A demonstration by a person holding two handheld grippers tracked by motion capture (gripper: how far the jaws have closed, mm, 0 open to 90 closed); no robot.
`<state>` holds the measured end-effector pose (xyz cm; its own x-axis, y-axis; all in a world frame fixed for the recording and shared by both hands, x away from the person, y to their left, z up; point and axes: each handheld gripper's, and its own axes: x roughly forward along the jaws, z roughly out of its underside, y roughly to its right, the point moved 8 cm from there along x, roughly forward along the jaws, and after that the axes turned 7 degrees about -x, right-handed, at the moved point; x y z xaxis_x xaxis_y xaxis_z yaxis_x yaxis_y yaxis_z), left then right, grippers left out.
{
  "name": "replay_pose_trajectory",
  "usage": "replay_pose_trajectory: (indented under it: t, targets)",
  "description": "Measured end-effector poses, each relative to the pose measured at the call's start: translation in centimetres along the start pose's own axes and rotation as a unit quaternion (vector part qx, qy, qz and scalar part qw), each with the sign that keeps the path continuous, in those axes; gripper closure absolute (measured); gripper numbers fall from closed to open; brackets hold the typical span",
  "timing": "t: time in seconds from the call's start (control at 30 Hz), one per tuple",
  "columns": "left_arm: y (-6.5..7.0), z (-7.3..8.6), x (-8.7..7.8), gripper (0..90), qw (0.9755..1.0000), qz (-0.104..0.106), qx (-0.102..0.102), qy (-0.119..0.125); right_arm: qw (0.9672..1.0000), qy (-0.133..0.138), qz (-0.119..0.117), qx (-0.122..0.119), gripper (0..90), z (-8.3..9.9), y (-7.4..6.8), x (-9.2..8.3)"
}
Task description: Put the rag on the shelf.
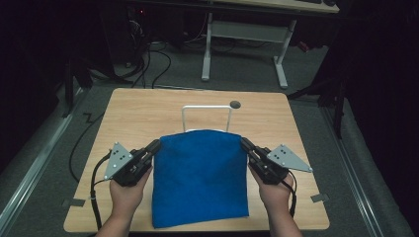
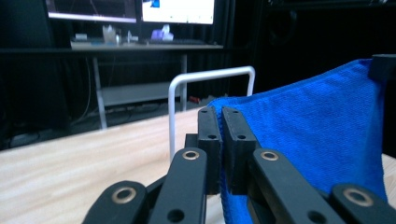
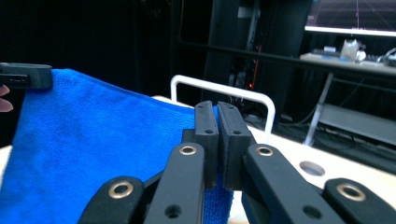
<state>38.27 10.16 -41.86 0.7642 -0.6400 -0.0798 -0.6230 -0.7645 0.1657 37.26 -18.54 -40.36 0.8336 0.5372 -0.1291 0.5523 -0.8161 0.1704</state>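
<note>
A blue cloth [image 1: 200, 177] hangs stretched between my two grippers above the wooden table [image 1: 133, 111]; its lower edge lies near the table's front edge. My left gripper [image 1: 156, 145] is shut on the cloth's top left corner, and my right gripper [image 1: 243, 142] is shut on its top right corner. Along the left gripper [image 2: 221, 112] I see the cloth [image 2: 308, 130] pinched between the black jaws. The right gripper [image 3: 216, 106] pinches the cloth [image 3: 93, 149] in the same way. A white wire rack [image 1: 207, 109] stands upright just behind the cloth's top edge.
A small dark round hole [image 1: 235, 104] sits in the table right of the rack. Behind the table stand a white-legged desk [image 1: 247, 34] and cables on the floor. Monitors [image 2: 177, 10] glow on a far desk.
</note>
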Motion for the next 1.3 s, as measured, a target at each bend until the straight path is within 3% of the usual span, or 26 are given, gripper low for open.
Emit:
replay_pose_trajectory:
  t: [0.4, 0.53, 0.6, 0.77, 0.9, 1.0, 1.07, 1.23, 1.3]
  targets:
    - [2.2, -3.4, -2.3, 87.3, 0.998, 0.015, 0.027, 0.056, 0.9989, 0.045, -0.003, -0.014, 88.2, -3.0, -0.9, -1.9]
    - [2.2, -3.9, -2.3, 87.6, 0.9969, 0.001, 0.051, 0.059, 0.9984, 0.052, 0.0, -0.021, 88.2, -3.5, -0.9, -2.0]
    - [2.0, -3.9, -2.0, 87.8, 0.997, -0.001, 0.053, 0.057, 0.9984, 0.054, -0.001, -0.016, 88.3, -3.6, -0.8, -2.0]
    - [0.6, -5.2, -0.5, 87.9, 0.9979, 0.007, 0.036, 0.053, 0.9981, 0.056, 0.01, -0.023, 88.3, -4.6, 0.3, -1.3]
    - [-0.1, -6.2, 0.6, 87.9, 0.9979, 0.004, 0.039, 0.051, 0.9982, 0.053, 0.011, -0.025, 88.3, -5.3, 1.2, -0.6]
    - [-1.0, -7.7, 2.3, 87.9, 0.9976, -0.007, 0.052, 0.046, 0.9983, 0.045, 0.02, -0.03, 88.3, -6.2, 2.7, 0.7]
    - [-1.3, -8.0, 2.8, 87.9, 0.9978, -0.009, 0.051, 0.042, 0.9985, 0.042, 0.019, -0.028, 88.3, -6.3, 3.0, 1.0]
    - [-2.8, -8.9, 5.0, 87.9, 0.9977, -0.029, 0.058, 0.017, 0.9994, 0.026, 0.024, 0.005, 88.4, -6.5, 5.8, 3.3]
    - [-3.5, -9.1, 5.8, 87.9, 0.9977, -0.039, 0.055, 0.007, 0.9994, 0.022, 0.028, 0.006, 88.3, -6.7, 6.5, 3.9]
